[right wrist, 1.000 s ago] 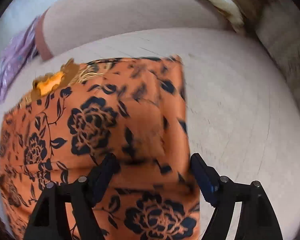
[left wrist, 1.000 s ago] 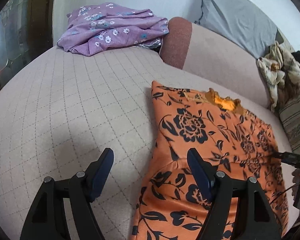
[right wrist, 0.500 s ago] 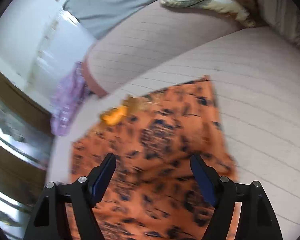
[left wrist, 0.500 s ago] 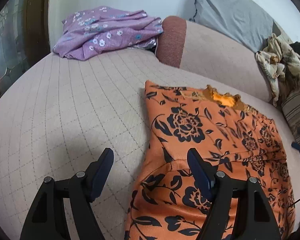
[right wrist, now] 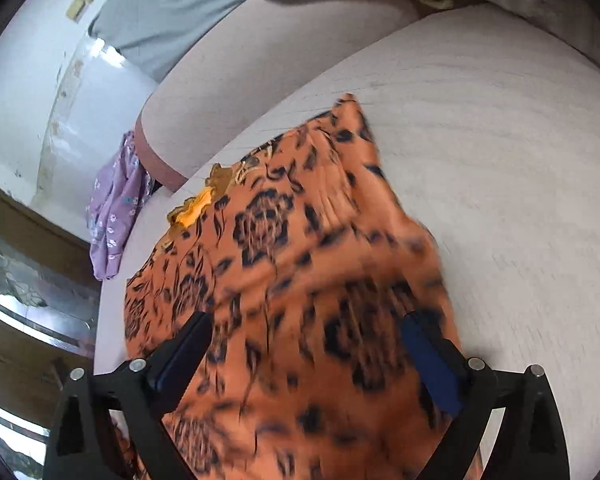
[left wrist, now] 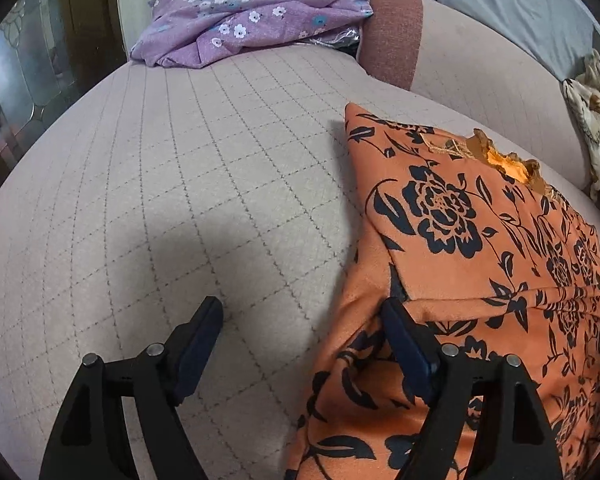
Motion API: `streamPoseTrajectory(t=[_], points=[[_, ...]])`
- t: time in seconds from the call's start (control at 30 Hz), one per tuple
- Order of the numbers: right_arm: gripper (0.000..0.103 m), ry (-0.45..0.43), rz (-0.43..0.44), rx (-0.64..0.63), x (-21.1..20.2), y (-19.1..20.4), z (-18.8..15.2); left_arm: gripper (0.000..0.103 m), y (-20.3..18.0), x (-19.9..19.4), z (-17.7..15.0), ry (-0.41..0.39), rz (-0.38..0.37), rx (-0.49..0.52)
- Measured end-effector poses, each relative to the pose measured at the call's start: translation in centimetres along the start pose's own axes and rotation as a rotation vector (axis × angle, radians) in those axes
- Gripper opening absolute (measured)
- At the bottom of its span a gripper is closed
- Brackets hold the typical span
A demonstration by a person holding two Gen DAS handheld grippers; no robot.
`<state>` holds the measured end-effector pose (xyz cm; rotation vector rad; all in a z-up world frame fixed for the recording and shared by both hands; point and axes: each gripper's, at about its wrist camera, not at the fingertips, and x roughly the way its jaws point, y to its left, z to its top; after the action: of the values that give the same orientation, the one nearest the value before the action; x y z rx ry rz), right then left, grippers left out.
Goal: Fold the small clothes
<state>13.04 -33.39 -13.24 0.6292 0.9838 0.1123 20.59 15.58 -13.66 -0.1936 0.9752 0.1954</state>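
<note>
Since a second ago the right wrist view has swung up and tilted: it then looked flat down on the orange floral garment (right wrist: 300, 280), and now takes it in at a slant with the wall and window frame in sight, the near cloth blurred by motion. The left wrist view has shifted less, though the garment's near-left edge now rises in a fold against the left gripper's right finger.

The garment lies on the pink quilted sofa seat (left wrist: 180, 200), its orange-trimmed neckline (left wrist: 508, 164) toward the sofa backrest (left wrist: 480, 72). Its long axis runs from the grippers away to the backrest, neckline at the far end.

It already looks narrowed, with a layer doubled over and a crease crossing the near part, so I judge at least one fold made. Bringing the near end toward the neckline seems to remain, and perhaps the purple floral cloth (left wrist: 252, 16) heaped at the seat's far-left end beside the backrest.

The left gripper (left wrist: 300, 344) is spread wide, one finger over bare seat, the other against the garment's edge, clamping nothing. The right gripper (right wrist: 304, 356) is likewise wide apart, above the garment's near end and gripping nothing.
</note>
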Motion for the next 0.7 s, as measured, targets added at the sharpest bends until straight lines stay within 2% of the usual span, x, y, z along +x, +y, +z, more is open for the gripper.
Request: streamPoseTrajectory(t=[0.1,0.2,0.33,0.47,0.57,0.7], points=[[0.097,-0.054,-0.009,-0.033,-4.0,-1.0,-3.0,0.082,0.7,-1.7,-0.7,-0.029,-0.025,-0.01],[0.097,-0.177,-0.02,-0.135,-10.2,-0.6,-4.8,0.082,1.8,-6.4,-1.5,-0.151,-0.069,-0.008],[0.097,-0.464,-0.131,-0.366,-21.3,2.8,-7.4,0.083,3.1,-15.6,-3.9,-0.351,-0.1,-0.015],[0.098,-0.725,-0.187,-0.513,-29.8,5.8,-10.4,0.085,3.9,-25.2,-6.7,-0.516,-0.125,-0.007],[0.098,-0.864,-0.147,-0.549,-34.4,7.7,-12.4,0.086,3.4,-32.4,-7.9,-0.605,-0.188,0.036],[0.103,-1.015,-0.037,-0.602,-39.6,10.4,-14.6,0.101,2.0,-41.8,-9.3,-0.763,-0.287,0.119]])
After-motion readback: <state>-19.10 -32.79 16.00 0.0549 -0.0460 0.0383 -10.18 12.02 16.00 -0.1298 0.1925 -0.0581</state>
